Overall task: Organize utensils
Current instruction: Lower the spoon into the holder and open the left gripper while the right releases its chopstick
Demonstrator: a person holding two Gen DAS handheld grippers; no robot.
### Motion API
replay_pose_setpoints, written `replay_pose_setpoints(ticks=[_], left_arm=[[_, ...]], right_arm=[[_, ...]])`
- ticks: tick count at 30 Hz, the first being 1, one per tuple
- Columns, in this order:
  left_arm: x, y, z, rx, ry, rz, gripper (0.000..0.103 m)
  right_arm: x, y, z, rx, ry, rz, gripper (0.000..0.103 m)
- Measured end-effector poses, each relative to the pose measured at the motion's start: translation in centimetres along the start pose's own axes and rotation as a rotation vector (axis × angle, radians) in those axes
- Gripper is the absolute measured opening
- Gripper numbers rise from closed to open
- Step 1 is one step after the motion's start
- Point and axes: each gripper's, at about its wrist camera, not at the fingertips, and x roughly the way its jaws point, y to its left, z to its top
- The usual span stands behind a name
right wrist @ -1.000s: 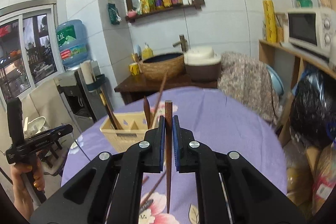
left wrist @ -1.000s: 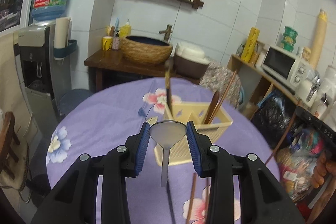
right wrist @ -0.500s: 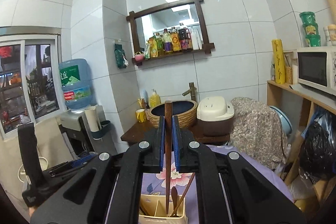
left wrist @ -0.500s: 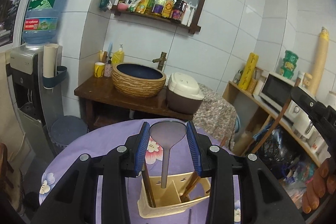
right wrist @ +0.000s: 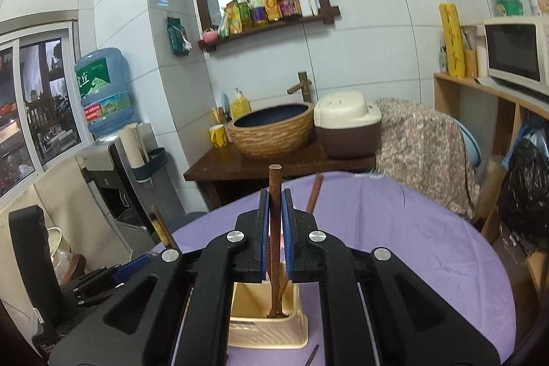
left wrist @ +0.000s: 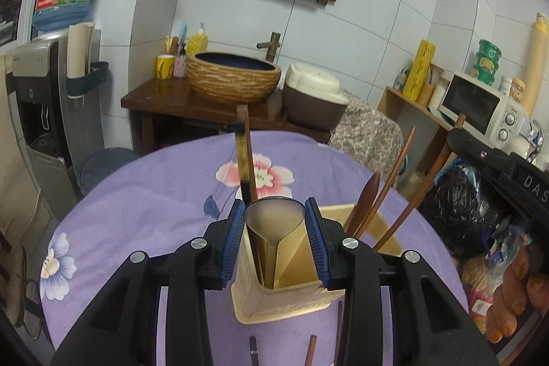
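My left gripper [left wrist: 274, 211] is shut on the bowl of a metal spoon [left wrist: 272, 228]. The spoon's handle hangs down into the left compartment of the cream utensil basket [left wrist: 284, 297]. A dark flat utensil [left wrist: 245, 160] stands in that compartment. Wooden utensils [left wrist: 369, 201] lean in the right one. My right gripper [right wrist: 274, 198] is shut on an upright wooden chopstick [right wrist: 274, 180], and its lower end reaches into the basket [right wrist: 267, 331]. In the left wrist view the right gripper [left wrist: 487, 160] comes in from the right with that chopstick [left wrist: 429, 180] slanting into the basket.
The basket stands on a round table with a purple flowered cloth [left wrist: 154, 194]. Loose chopsticks [left wrist: 310, 349] lie on the cloth in front of it. A person's hand [left wrist: 514, 297] shows at the right edge. Behind the table stand a wooden stand with a basin [left wrist: 233, 78] and a water dispenser [left wrist: 51, 91].
Both grippers moved over the basket and came down. The spoon's handle and the chopstick's tip, earlier short of or above the basket, now reach down into it.
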Motion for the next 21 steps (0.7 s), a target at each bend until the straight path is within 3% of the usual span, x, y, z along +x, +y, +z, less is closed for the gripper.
replay_pose_setpoints(ticks=[4, 8, 9, 12, 19, 21], left_arm=[[1.0, 0.3, -1.1, 0.003, 0.022, -0.012, 0.037], [0.6, -0.6, -1.3, 0.060, 0.012, 0.029, 0.037], [0.6, -0.7, -1.4, 0.062, 0.011, 0.027, 0.038], [-0.1, -0.9, -1.5, 0.064, 0.007, 0.008, 0.053], [-4.3, -1.2, -3.4, 0.088, -0.055, 0.023, 0.073], [-5.5, -0.8, -4.4, 0.086, -0.062, 0.033, 0.075]], right_arm=[[0.1, -0.4, -0.6, -0.005, -0.010, -0.012, 0.008], [0.4, -0.4, -0.6, -0.019, -0.003, -0.011, 0.010], [0.4, -0.4, -0.7, -0.027, -0.007, -0.015, 0.016], [-0.6, -0.3, -1.1, -0.023, -0.058, -0.023, 0.063], [-3.6, -0.6, -2.5, -0.063, -0.090, -0.080, 0.066], [-4.8, -1.0, -3.4, -0.057, -0.087, -0.096, 0.072]])
